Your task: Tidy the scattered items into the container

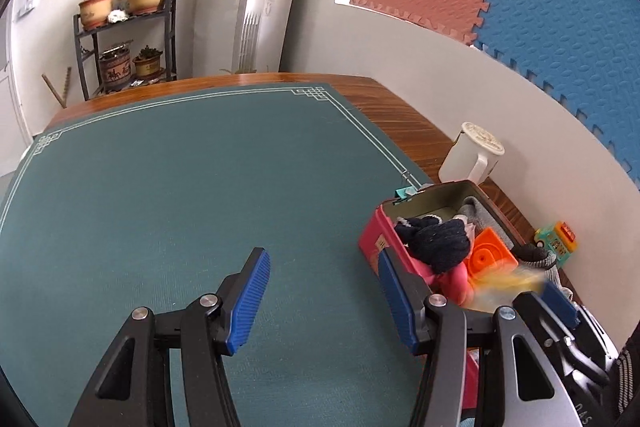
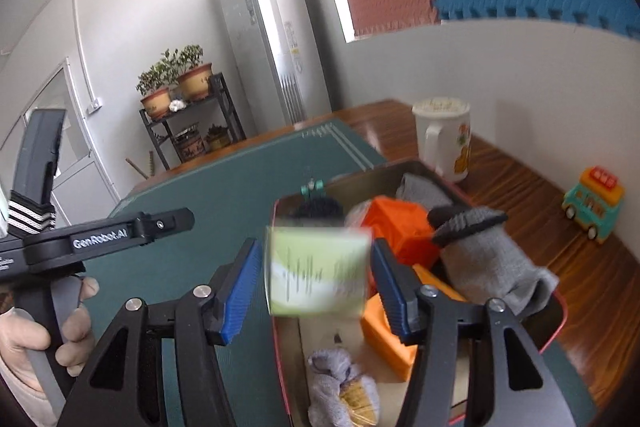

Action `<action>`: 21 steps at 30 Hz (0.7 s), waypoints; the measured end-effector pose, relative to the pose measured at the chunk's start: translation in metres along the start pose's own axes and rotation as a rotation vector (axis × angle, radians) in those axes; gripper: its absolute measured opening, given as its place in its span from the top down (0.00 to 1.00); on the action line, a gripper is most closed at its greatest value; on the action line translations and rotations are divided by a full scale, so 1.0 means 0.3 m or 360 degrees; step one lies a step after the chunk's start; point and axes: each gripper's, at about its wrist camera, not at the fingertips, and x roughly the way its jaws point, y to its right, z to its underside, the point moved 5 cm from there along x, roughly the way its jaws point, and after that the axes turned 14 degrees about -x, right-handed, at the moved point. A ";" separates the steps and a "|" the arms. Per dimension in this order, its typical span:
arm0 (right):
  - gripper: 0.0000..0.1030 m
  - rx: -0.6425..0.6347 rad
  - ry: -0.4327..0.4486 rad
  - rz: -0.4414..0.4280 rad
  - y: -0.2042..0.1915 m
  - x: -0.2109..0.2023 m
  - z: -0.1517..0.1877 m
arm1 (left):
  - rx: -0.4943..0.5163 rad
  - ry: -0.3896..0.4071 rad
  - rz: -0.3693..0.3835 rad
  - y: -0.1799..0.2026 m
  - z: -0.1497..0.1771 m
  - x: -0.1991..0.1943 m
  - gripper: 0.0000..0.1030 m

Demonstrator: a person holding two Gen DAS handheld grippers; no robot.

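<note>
A pink-red tin box (image 1: 370, 239) stands on the green mat, holding a dark knit sock (image 1: 436, 241), an orange block (image 1: 490, 261) and grey socks. My left gripper (image 1: 320, 301) is open and empty over the mat, left of the box. In the right wrist view my right gripper (image 2: 318, 277) is above the box (image 2: 560, 323). A blurred light-green box (image 2: 318, 271) is between its blue pads (image 2: 240, 291), with small gaps on both sides. Below lie an orange block (image 2: 404, 227), a grey sock (image 2: 486, 259) and a rolled grey sock (image 2: 340, 387).
A white mug (image 1: 472, 155) stands behind the box near the wall, also in the right wrist view (image 2: 444, 137). A toy bus (image 2: 594, 203) sits on the wooden table at the right. A teal binder clip (image 1: 406, 193) lies at the box's far corner.
</note>
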 end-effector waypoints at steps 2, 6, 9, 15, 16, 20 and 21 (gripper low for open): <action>0.23 0.0011 0.0018 0.0017 0.007 -0.010 0.006 | -0.0003 -0.0007 0.0009 0.002 0.003 -0.003 0.44; 0.23 0.0067 0.0137 0.0142 0.049 -0.078 0.005 | 0.0027 0.0020 0.0019 0.025 0.014 -0.036 0.44; 0.22 0.0134 0.0185 0.0263 0.099 -0.135 0.012 | 0.0077 0.0038 0.0026 0.063 0.034 -0.060 0.44; 0.10 0.0223 -0.0025 0.0301 0.159 -0.219 0.076 | 0.0115 0.0032 -0.0033 0.117 0.091 -0.065 0.27; 0.04 0.0202 -0.0073 0.0282 0.159 -0.231 0.083 | 0.0121 0.0041 -0.0065 0.121 0.098 -0.064 0.27; 0.01 0.0131 -0.0148 0.0247 0.152 -0.285 0.105 | 0.0124 0.0028 -0.0100 0.136 0.127 -0.062 0.24; 0.01 0.0117 -0.0171 0.0241 0.152 -0.293 0.111 | 0.0123 0.0021 -0.0105 0.142 0.139 -0.059 0.19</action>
